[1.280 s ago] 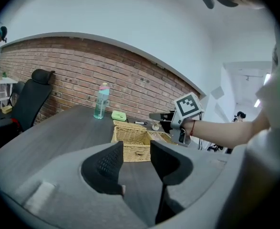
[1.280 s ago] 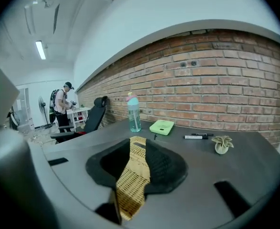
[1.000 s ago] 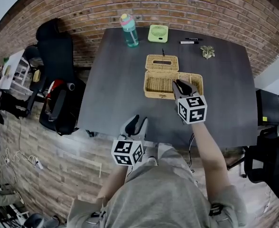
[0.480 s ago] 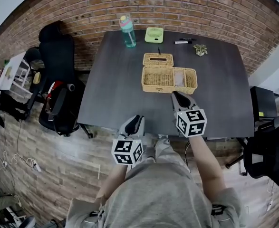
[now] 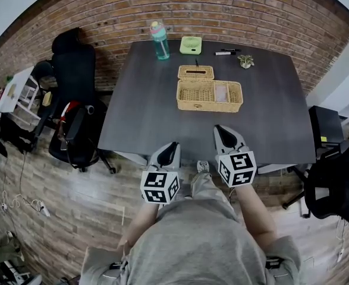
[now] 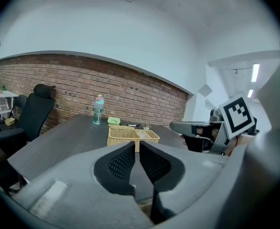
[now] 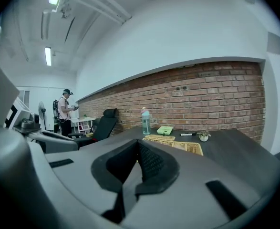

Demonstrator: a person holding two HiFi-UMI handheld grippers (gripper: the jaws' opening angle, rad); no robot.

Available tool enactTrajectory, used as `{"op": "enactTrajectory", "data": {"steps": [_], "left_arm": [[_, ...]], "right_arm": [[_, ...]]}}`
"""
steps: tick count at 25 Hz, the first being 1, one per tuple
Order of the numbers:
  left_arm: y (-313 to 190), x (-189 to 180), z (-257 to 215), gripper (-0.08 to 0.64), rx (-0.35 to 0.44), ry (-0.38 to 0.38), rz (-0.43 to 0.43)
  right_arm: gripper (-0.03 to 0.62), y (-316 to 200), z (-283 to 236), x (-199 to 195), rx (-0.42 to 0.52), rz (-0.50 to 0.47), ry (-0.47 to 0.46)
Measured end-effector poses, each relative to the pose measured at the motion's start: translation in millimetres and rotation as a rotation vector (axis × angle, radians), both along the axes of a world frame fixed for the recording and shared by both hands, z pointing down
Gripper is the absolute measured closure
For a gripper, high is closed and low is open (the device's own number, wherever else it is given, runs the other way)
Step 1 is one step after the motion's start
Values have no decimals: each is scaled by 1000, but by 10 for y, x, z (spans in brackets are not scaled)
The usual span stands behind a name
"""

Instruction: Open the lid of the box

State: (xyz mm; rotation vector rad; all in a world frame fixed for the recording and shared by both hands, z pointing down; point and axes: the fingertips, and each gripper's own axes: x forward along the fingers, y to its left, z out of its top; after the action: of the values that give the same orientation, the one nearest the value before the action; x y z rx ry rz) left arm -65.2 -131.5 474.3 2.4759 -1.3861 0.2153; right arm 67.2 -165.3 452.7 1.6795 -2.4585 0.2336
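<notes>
Left hand-held gripper [image 6: 137, 146] sits nearest, held out over the person's grey-clad lap at the near edge of the table [image 5: 144, 111]. Its jaws have just been closing and now stand all but together. Only a thin slit shows between the dark ribbed pads, with nothing in it. It touches nothing. The right hand-held gripper [image 7: 138, 147] is beside it and a little further forward, its tip just over the near strip of the table. Its jaws have also just been closing. The pads now meet with nothing caught between them, and it too is clear of everything. Both point roughly level toward the far wall, their marker cubes facing up at the head camera.

Past a wide bare stretch of dark tabletop, well apart from both hand-held grippers, stands the wicker box [image 5: 210, 107]. It is a long low basket set crosswise at about mid-table, and its inside is open to view. The left part shows bare weave and the right part holds something pale that cannot be made out. The lid [image 5: 195, 72] is off the opening and lies flat just behind the left half of the box, right against its far rim.

Further back along the far edge of the table stand a teal water bottle [image 5: 159, 40], a small green fan [image 5: 191, 44], a black marker [image 5: 223, 53] and a little potted plant [image 5: 245, 60]. Behind them runs the brick wall [image 5: 251, 10]. A black office chair [image 5: 73, 70] stands off the left side of the table. In the right gripper view a person [image 7: 65, 111] stands far off by a white shelf.
</notes>
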Motion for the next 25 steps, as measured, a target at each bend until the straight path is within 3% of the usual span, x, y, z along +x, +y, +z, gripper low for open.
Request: {"op": "enactTrajectory", "data": {"steps": [13, 25], "left_arm": [[258, -105, -29, 529, 14, -1, 27], [347, -81, -14, 529, 9, 7, 34]], "right_arm": [[589, 495, 39, -157, 23, 9, -13], [592, 617, 93, -162, 16, 6, -20]]}}
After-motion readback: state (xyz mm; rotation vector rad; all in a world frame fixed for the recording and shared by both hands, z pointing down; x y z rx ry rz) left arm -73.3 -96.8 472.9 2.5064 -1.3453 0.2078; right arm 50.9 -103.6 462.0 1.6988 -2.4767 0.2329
